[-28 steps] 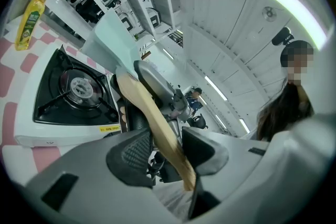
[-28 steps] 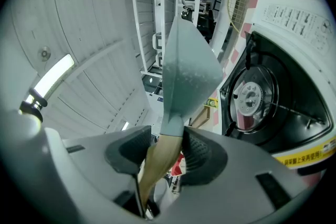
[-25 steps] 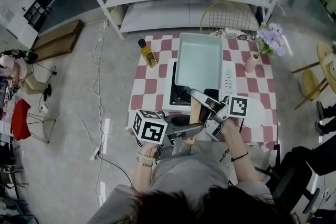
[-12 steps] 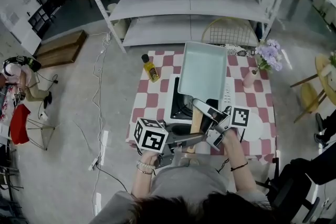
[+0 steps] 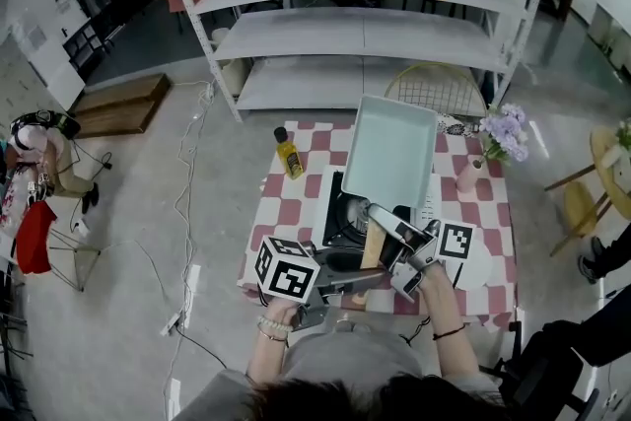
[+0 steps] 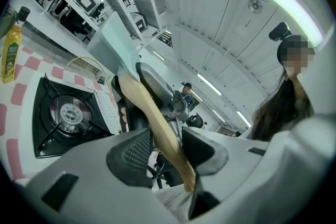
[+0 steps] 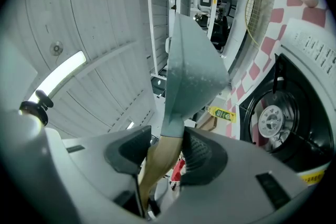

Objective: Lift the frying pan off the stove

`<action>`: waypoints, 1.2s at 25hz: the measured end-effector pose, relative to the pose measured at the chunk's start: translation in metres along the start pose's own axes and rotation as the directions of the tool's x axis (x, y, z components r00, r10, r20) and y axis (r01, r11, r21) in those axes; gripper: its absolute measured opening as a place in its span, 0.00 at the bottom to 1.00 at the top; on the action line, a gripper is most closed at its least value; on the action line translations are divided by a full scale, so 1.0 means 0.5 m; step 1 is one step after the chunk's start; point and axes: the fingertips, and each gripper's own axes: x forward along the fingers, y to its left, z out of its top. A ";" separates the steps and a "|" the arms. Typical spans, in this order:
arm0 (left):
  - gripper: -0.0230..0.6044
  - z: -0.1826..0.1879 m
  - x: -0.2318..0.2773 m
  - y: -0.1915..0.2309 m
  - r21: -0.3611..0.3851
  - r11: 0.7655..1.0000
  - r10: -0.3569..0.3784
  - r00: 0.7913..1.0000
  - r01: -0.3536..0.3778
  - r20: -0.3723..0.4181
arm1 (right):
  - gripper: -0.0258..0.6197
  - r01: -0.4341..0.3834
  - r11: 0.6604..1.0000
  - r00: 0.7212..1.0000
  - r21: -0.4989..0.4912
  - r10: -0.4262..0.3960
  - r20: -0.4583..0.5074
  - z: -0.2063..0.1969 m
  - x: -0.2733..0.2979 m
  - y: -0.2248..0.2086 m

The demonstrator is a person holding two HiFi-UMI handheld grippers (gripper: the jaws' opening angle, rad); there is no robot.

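Note:
A pale green rectangular frying pan (image 5: 389,153) hangs tilted above the white gas stove (image 5: 333,202), clear of its burner (image 5: 347,217). Both grippers hold its wooden handle (image 5: 373,246). My left gripper (image 5: 363,277) is shut on the handle's near end, and the right gripper (image 5: 390,230) is shut on it closer to the pan. In the left gripper view the handle (image 6: 152,123) runs between the pads of the left gripper (image 6: 164,148) up to the pan (image 6: 118,42). The right gripper view shows the right gripper (image 7: 164,152) clamping the handle (image 7: 160,160) just below the pan (image 7: 191,55).
The stove stands on a red-and-white checked table (image 5: 291,212). An oil bottle (image 5: 288,153) stands at its left, a pink vase with flowers (image 5: 471,175) at its right, and a white plate (image 5: 483,256) near the right front. White shelves (image 5: 345,30) and a wire chair (image 5: 434,89) stand behind.
The pan has risen with both grippers still on its handle. More of the burner shows under the pan than before.

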 end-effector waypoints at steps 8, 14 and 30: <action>0.34 0.014 -0.001 -0.015 0.038 0.999 -0.011 1.000 0.011 -0.001 | 0.34 -0.017 0.999 1.000 -0.032 0.018 0.013 0.013 -0.001 0.024; 0.34 0.029 0.002 -0.026 0.066 0.998 -0.022 1.000 0.022 0.001 | 0.34 -0.033 0.998 0.999 -0.053 0.034 0.024 0.028 -0.002 0.046; 0.34 0.044 -0.001 -0.043 0.098 0.995 -0.030 1.000 0.030 -0.003 | 0.34 -0.060 0.996 0.997 -0.073 0.063 0.045 0.040 -0.003 0.071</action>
